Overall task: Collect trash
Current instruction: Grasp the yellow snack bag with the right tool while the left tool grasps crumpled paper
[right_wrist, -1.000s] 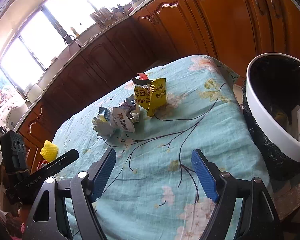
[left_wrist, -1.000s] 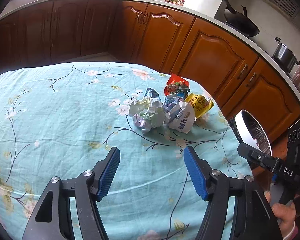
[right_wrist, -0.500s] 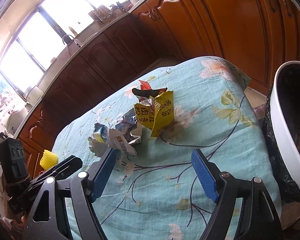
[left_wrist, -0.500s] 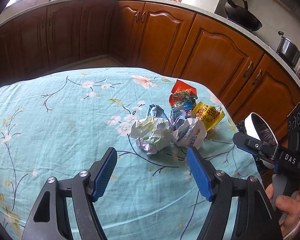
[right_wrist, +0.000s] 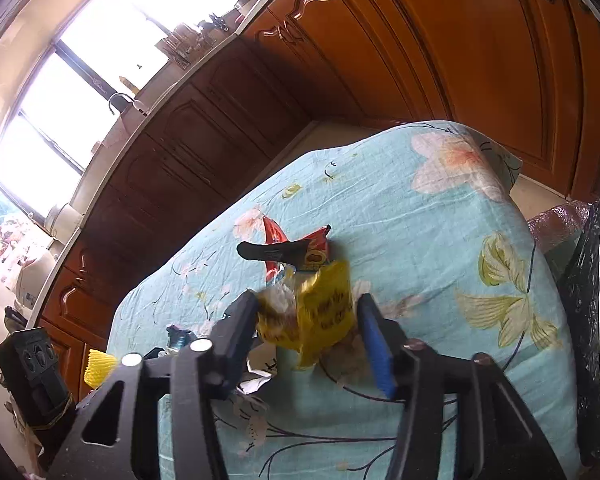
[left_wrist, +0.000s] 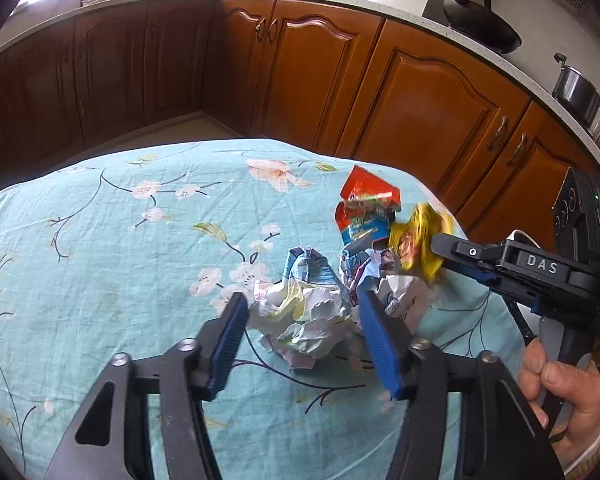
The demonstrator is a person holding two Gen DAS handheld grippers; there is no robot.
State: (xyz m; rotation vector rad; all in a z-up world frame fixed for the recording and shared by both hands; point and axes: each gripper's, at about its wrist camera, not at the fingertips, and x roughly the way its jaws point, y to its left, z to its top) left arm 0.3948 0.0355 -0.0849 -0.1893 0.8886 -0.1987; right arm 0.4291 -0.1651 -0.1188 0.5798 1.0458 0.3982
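Two grippers are down at the same small heap of litter on the floral tablecloth (left_wrist: 100, 264). The left gripper (left_wrist: 300, 332) straddles a crumpled white paper ball (left_wrist: 312, 320), its blue pads (left_wrist: 228, 344) on either side; the jaws are closing, and the left pad looks just at the paper's edge, while on the right I cannot tell whether the pad presses yet. The right gripper (right_wrist: 306, 328) has a yellow wrapper (right_wrist: 324, 312) between its fingers, jaws closing too, the wrapper filling the gap and blurred.

Seen from the left wrist, that right gripper (left_wrist: 440, 248) reaches in from the right side, its tips at the yellow wrapper (left_wrist: 416, 236), with a hand (left_wrist: 560, 392) clasping the handle below. A red snack packet (left_wrist: 366, 208) stands just behind the heap, touching it. A second white crumple (left_wrist: 404, 296) lies just right of the paper ball.

At the table's right edge a white-rimmed bin with a black liner (right_wrist: 584, 288) shows partly. Brown wooden cabinets (left_wrist: 320, 68) run behind.
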